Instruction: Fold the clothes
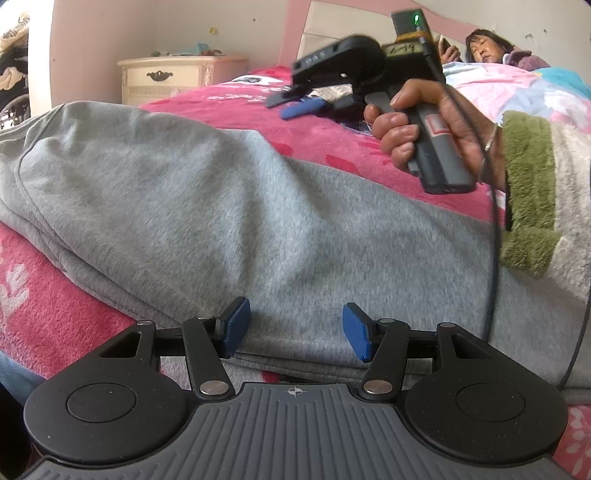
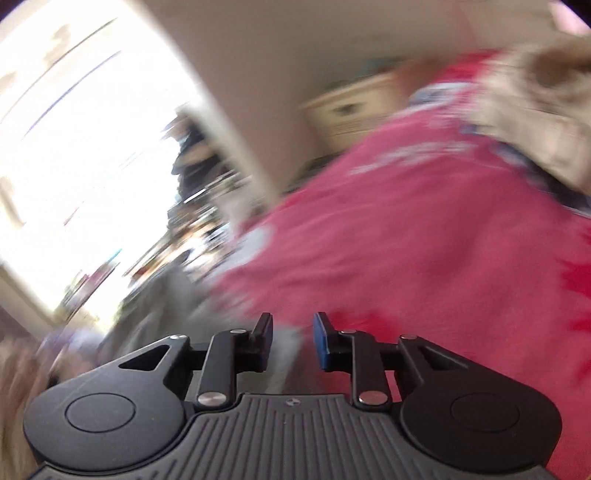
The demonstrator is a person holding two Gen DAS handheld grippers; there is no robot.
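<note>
Soft grey fleece garment (image 1: 207, 206), fuzzy pink plush blanket (image 1: 44, 317)

Left wrist view: even, soft daylight, no hard shadows; the grey garment (image 1: 221, 206) and pink blanket (image 1: 295, 114) are sharp, while the raised right gripper (image 1: 295, 99) is smeared by motion. Strong barrel distortion bends the wall (image 1: 110, 33) and headboard (image 1: 369, 11), and the corners fall dark. Right wrist view: heavy motion blur streaks everything beyond the gripper's own body; a window (image 2: 85, 155) at left is blown out to white glare, the evident light source; the nightstand (image 2: 354, 110) and pink bedding (image 2: 424, 240) are soft and indistinct
</note>
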